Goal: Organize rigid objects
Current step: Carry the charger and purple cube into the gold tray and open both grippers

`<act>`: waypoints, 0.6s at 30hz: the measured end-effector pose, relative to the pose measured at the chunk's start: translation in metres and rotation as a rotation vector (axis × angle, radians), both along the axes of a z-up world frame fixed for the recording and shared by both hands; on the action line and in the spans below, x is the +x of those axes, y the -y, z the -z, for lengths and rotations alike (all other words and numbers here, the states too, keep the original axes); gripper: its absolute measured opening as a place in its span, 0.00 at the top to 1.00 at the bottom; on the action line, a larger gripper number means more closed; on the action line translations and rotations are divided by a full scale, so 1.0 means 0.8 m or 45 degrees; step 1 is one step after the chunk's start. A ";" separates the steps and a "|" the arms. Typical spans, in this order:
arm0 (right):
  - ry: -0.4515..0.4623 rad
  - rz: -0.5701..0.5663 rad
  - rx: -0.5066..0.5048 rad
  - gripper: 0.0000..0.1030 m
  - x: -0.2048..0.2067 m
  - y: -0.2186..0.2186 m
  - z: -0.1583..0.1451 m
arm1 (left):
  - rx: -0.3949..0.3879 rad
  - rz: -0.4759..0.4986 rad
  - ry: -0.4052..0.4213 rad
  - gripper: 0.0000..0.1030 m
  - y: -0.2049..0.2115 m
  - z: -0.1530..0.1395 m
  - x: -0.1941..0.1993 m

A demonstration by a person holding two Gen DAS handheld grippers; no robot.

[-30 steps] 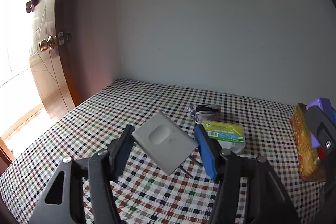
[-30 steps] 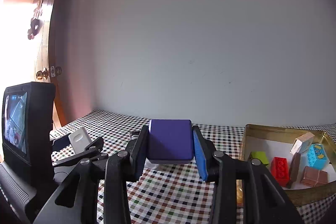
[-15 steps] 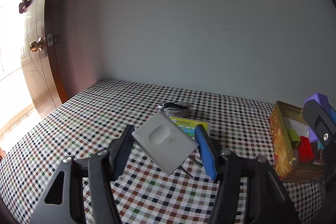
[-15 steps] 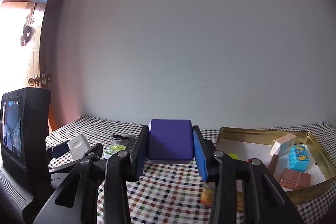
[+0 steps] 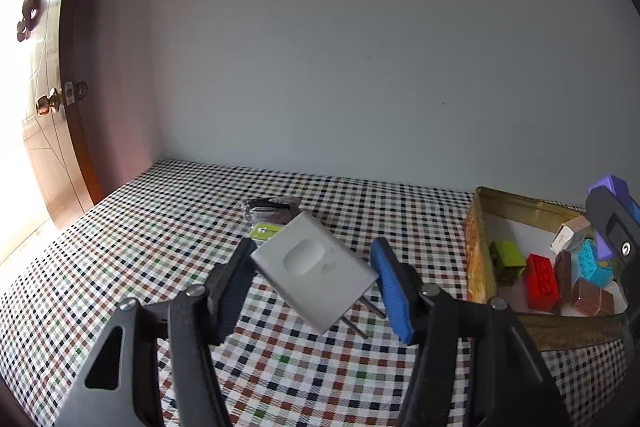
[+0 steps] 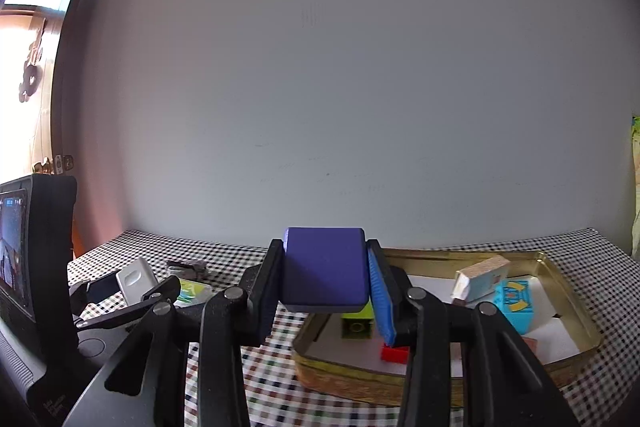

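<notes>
Checkered tablecloth bears gold tin, packets.

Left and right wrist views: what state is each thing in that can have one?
Left claw: shut on the white plug adapter, held tilted, prongs toward the table.
Right claw: shut on the purple block, above the tin's near corner.
Gold tin: lidless, holding toy bricks and small boxes.
Door: open, daylight behind.

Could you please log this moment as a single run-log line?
left gripper: shut on white plug adapter | right gripper: shut on purple block | gold tin: holds bricks, both items not yet in
</notes>
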State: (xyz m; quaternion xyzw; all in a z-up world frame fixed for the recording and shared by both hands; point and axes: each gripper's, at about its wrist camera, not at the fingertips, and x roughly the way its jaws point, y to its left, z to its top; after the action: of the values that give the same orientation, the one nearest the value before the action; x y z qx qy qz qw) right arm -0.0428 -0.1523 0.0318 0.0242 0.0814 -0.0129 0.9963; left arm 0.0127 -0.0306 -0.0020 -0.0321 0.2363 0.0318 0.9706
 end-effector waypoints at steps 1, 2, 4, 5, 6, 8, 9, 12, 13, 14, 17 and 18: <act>0.002 0.009 0.001 0.58 -0.002 0.007 0.001 | 0.005 0.006 0.006 0.43 0.006 -0.002 -0.001; 0.003 0.017 0.003 0.58 -0.003 0.013 0.001 | 0.015 0.011 0.017 0.43 0.012 -0.004 -0.003; 0.005 0.036 0.005 0.58 -0.004 0.024 0.000 | 0.037 0.030 0.037 0.43 0.026 -0.007 -0.006; 0.006 0.045 0.007 0.58 -0.005 0.029 0.000 | 0.039 0.040 0.040 0.43 0.031 -0.008 -0.007; 0.008 0.056 0.006 0.58 -0.006 0.035 0.000 | 0.034 0.055 0.040 0.43 0.038 -0.009 -0.007; 0.011 0.076 0.001 0.58 -0.008 0.045 0.001 | 0.023 0.076 0.035 0.43 0.048 -0.010 -0.006; 0.013 0.081 0.000 0.58 -0.010 0.050 0.000 | 0.020 0.086 0.034 0.43 0.052 -0.010 -0.005; 0.021 0.106 -0.012 0.58 -0.012 0.061 0.001 | 0.024 0.110 0.037 0.43 0.067 -0.011 -0.005; 0.025 0.114 -0.016 0.58 -0.014 0.066 0.001 | 0.028 0.119 0.039 0.43 0.072 -0.011 -0.005; 0.028 0.119 -0.018 0.58 -0.015 0.069 0.001 | 0.029 0.129 0.039 0.43 0.076 -0.010 -0.004; 0.038 0.142 -0.025 0.58 -0.018 0.081 0.001 | 0.037 0.158 0.046 0.43 0.092 -0.012 -0.004; 0.040 0.152 -0.026 0.58 -0.019 0.087 0.001 | 0.039 0.168 0.050 0.43 0.097 -0.012 -0.004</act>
State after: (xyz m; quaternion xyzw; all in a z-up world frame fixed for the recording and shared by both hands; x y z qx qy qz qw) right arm -0.0581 -0.2215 0.0313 0.0190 0.0640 -0.0726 0.9951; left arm 0.0094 -0.1081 0.0079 -0.0022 0.2185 -0.0292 0.9754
